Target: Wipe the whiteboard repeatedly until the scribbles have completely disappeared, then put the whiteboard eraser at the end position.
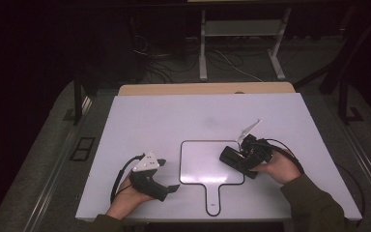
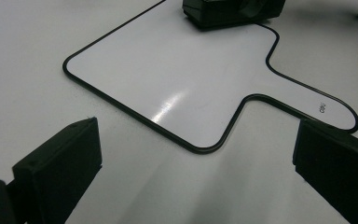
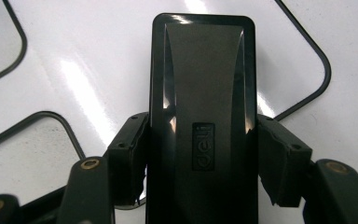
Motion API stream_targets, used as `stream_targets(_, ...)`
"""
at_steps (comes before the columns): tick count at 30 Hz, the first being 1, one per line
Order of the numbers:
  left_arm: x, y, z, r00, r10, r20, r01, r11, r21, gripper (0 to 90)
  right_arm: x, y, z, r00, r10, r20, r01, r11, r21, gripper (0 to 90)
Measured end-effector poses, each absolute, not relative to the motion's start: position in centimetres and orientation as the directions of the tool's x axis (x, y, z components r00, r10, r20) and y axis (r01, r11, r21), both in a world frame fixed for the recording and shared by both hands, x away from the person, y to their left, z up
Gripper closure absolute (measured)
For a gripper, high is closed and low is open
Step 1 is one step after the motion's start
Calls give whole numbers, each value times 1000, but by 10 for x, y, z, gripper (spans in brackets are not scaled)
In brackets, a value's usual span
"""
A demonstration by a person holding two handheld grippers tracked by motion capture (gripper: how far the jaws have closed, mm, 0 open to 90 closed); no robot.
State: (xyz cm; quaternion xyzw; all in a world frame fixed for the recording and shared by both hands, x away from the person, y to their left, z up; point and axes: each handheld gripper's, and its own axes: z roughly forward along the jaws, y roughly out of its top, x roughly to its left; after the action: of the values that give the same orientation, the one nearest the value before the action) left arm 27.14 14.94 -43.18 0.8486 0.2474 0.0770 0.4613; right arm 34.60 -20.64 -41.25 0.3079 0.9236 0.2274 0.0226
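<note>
A person sits at a white table (image 1: 140,116) with a gripper in each hand. A small paddle-shaped whiteboard (image 1: 200,162) with a thin black border lies flat on the table, its handle pointing toward the person.

The right gripper (image 1: 241,157) has its jaws clamped on the 2 long sides of a black whiteboard eraser (image 3: 203,93), which sits on the board's right part near the edge. The left gripper (image 1: 171,188) rests on the table just left of the board, jaws wide apart and holding nothing.

Risks, as a judgement: nothing pins the board down, so a firm wipe could slide or spin it across the smooth table. The eraser's glossy sides could slip in the jaws if it is pressed at a tilt.

Readable writing: "deli" is moulded into the eraser's top. A tiny printed mark (image 2: 323,108) sits on the board's handle, too small to read.
</note>
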Motion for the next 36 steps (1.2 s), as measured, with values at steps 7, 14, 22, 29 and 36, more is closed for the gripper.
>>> stream_targets(7, 271, 150, -432, 865, 493, -98, 349, -450, 822, 0, 347, -209, -405, -809, 578, 105, 554, 691, 464, 389)
stream_targets(14, 272, 151, -432, 863, 495, -101, 353, -449, 821, 0, 355, -207, -396, -806, 584, 99, 551, 678, 487, 389)
stream_targets(22, 273, 153, -432, 862, 498, -99, 352, -446, 823, 0, 387, -196, -387, -789, 608, 87, 562, 659, 500, 388)
stream_targets(29, 275, 157, -433, 859, 503, -95, 351, -445, 824, 0, 423, -182, -380, -773, 630, 75, 575, 646, 502, 388)
stream_targets(36, 275, 156, -434, 862, 501, -82, 346, -460, 818, 0, 457, -165, -381, -770, 634, 64, 582, 658, 478, 387)
